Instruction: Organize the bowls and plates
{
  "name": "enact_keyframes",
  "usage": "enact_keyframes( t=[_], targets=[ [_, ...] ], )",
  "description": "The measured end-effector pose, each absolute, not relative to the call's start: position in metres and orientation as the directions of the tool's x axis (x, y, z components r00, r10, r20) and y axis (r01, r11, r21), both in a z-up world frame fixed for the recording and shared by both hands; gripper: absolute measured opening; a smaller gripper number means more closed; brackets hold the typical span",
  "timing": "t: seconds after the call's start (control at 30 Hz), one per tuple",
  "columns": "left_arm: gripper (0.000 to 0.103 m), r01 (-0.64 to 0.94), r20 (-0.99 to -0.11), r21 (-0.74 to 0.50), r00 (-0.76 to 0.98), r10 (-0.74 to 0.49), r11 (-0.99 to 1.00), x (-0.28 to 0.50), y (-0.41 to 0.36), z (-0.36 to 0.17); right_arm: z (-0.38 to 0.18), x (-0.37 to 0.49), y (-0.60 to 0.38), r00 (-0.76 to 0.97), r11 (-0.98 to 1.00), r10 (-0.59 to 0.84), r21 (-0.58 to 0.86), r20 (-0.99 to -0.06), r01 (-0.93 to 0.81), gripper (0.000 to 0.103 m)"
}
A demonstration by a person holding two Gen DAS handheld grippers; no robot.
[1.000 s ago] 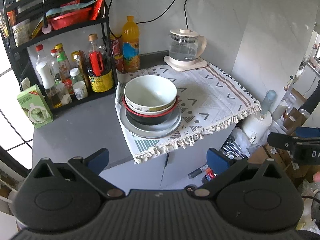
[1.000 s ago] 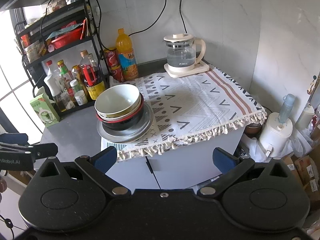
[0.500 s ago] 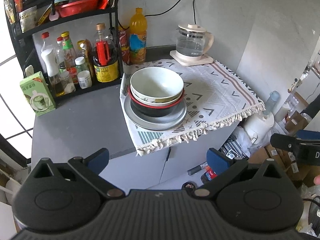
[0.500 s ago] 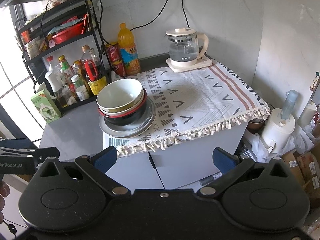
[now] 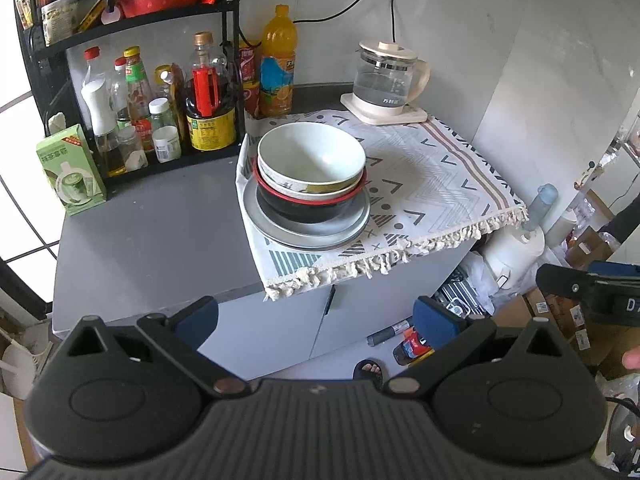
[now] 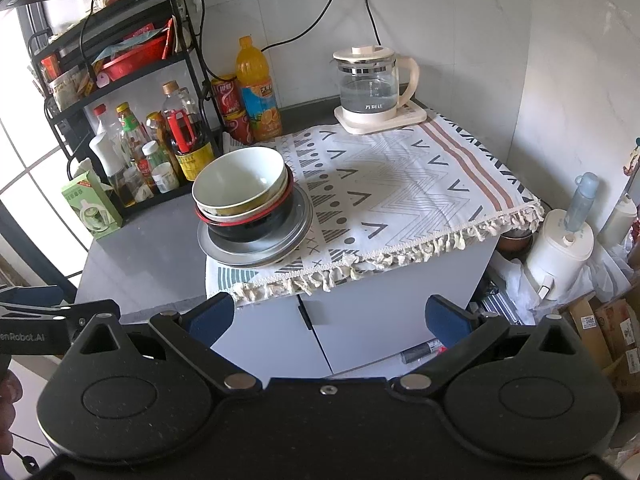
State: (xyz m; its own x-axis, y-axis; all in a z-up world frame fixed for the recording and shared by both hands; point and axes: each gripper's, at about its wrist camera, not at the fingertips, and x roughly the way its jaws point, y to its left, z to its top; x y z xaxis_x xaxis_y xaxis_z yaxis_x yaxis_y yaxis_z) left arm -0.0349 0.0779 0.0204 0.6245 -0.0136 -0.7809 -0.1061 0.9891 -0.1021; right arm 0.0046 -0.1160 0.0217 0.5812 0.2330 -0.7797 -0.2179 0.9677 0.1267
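Note:
A stack stands on the patterned cloth (image 5: 432,176) at its left end: a white bowl (image 5: 311,158) on top, a second pale bowl under it, a black bowl with a red rim (image 5: 308,208), and grey plates (image 5: 280,232) at the bottom. The stack also shows in the right wrist view, with the white bowl (image 6: 239,182) and grey plates (image 6: 256,252). My left gripper (image 5: 316,314) is open and empty, well in front of the counter. My right gripper (image 6: 328,316) is open and empty, also off the counter's front edge.
A black rack with sauce bottles (image 5: 160,100) stands at the back left. A green carton (image 5: 70,170), an orange drink bottle (image 5: 278,60) and a glass kettle (image 5: 384,80) stand nearby. The grey counter (image 5: 152,240) lies left of the cloth. Boxes and a humidifier (image 6: 560,252) sit on the floor at the right.
Both grippers have drawn back and risen a little, so the stack sits farther off in each view. The stack and the gripper openings are unchanged.

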Motion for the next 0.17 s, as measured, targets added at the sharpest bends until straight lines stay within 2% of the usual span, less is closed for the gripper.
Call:
enact_keyframes(
  t=[0.17],
  targets=[
    [0.103,-0.113,-0.781,-0.106,0.625,-0.012,0.988,-0.0305,0.0743,0.0179,0.0194,0.0066,-0.1197,0.578,0.967,0.233,0.126,-0.782,-0.219,0.103]
  ],
)
